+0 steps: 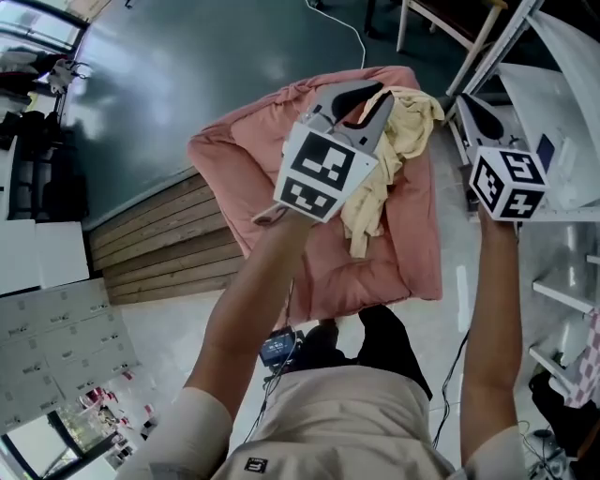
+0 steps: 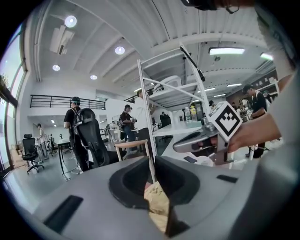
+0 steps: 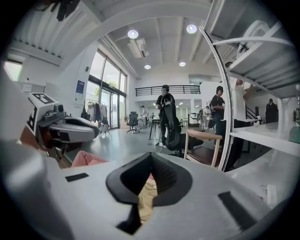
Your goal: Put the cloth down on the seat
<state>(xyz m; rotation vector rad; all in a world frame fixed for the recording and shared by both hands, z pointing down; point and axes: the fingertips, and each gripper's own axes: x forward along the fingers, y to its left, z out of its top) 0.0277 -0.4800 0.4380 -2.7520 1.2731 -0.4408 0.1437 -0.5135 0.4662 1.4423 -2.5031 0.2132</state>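
The cloth (image 1: 409,127) is pale yellow, the seat (image 1: 234,159) pink, the floor (image 1: 187,75) seemingly dark teal.

A pink seat (image 1: 412,253), its cover rumpled, fills the upper middle of the head view; dark glossy floor (image 1: 187,84) spreads to its upper left; a white cable (image 1: 349,28) lies there at top centre; wooden planks (image 1: 159,239) border the seat's left side.

Under me I see wooden planks (image 1: 159,239) beside a dark floor (image 1: 206,84) with a white cable (image 1: 352,33) on it, and ahead a white rack (image 3: 224,93), a wooden chair (image 3: 202,139) just beside it, a black office chair (image 3: 169,123) and a person (image 3: 165,99) standing behind that.
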